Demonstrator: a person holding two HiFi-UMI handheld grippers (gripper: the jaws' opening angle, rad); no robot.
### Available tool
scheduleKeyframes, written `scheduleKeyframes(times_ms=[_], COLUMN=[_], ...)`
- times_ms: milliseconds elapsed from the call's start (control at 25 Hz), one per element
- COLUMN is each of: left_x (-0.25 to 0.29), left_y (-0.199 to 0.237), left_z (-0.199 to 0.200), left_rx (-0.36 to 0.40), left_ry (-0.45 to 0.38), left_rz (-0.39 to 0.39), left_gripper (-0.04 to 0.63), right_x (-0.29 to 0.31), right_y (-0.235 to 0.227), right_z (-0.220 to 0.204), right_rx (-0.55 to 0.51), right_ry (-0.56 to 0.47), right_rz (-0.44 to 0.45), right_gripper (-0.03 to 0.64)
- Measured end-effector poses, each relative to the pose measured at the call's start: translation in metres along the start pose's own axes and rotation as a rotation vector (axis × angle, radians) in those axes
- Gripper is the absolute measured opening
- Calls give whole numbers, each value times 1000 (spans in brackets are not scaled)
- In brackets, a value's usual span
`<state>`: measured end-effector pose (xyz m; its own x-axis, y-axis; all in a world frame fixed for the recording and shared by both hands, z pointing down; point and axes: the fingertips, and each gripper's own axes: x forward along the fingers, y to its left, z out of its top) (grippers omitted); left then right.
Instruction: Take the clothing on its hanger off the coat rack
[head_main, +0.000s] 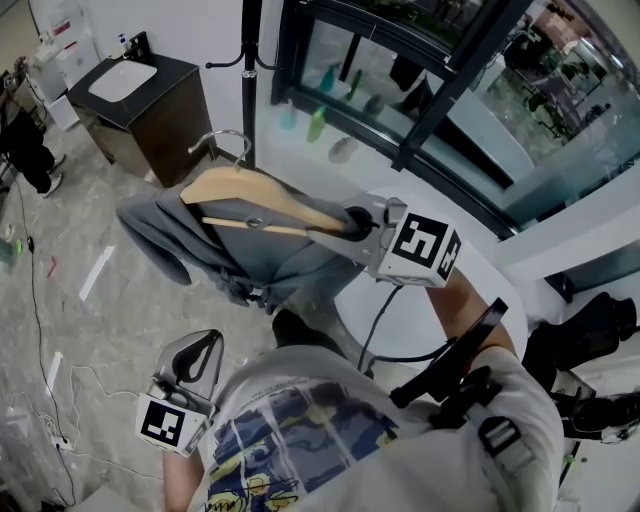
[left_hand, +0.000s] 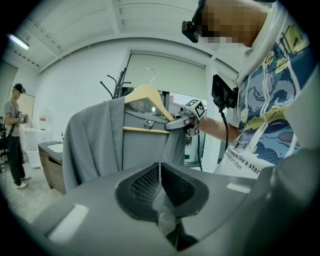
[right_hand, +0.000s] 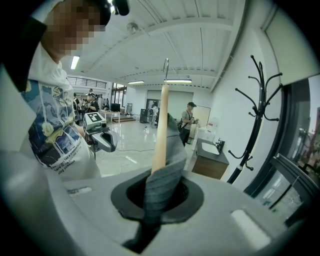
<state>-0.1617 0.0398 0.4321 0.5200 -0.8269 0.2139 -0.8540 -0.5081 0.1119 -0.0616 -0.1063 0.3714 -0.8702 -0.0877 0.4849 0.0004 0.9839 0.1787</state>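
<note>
The right tool (head_main: 352, 222) is clamped on one end of the wooden hanger (head_main: 260, 190). In the right gripper view, the hanger arm and a fold of grey fabric pass between the closed jaws. The hanger is held roughly level in front of the person and is supported at that end only.

The grey garment (head_main: 170, 235) is draped over the hanger. Its shoulders cover both arms and its body hangs below the crossbar. One side falls lower, toward the floor (head_main: 80, 330).

The metal hook (head_main: 230, 140) of the hanger stands upright and is not engaged on anything. The black coat rack (head_main: 248, 80) stands beside a window. In the head view its pole appears just beside the hook. In the right gripper view the rack stands apart from the hanger, off to the right, with its prongs bare.

The left tool (head_main: 203, 348) is held low at the person's left side, well apart from the garment. In the left gripper view its jaws are together, with only a thin seam between the pads and nothing between them. It points toward the garment and the right tool.

A dark cabinet (head_main: 165, 120) with a white basin (head_main: 122, 80) stands left of the rack. Another person (left_hand: 15, 135) stands near that cabinet.
</note>
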Motion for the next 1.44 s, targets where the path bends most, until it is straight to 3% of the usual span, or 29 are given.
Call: scheduleKeyframes(times_ms=[520, 1440], left_x=[1, 8], left_y=[-10, -10], left_z=[-7, 1], left_rx=[7, 10], left_ry=[-1, 9], left_rz=[-3, -19], left_gripper=[18, 18], right_x=[1, 5], right_y=[26, 25], right_z=[-13, -15], right_rx=[1, 9], right_ry=[2, 21], right_rz=[30, 41], right_gripper=[9, 9])
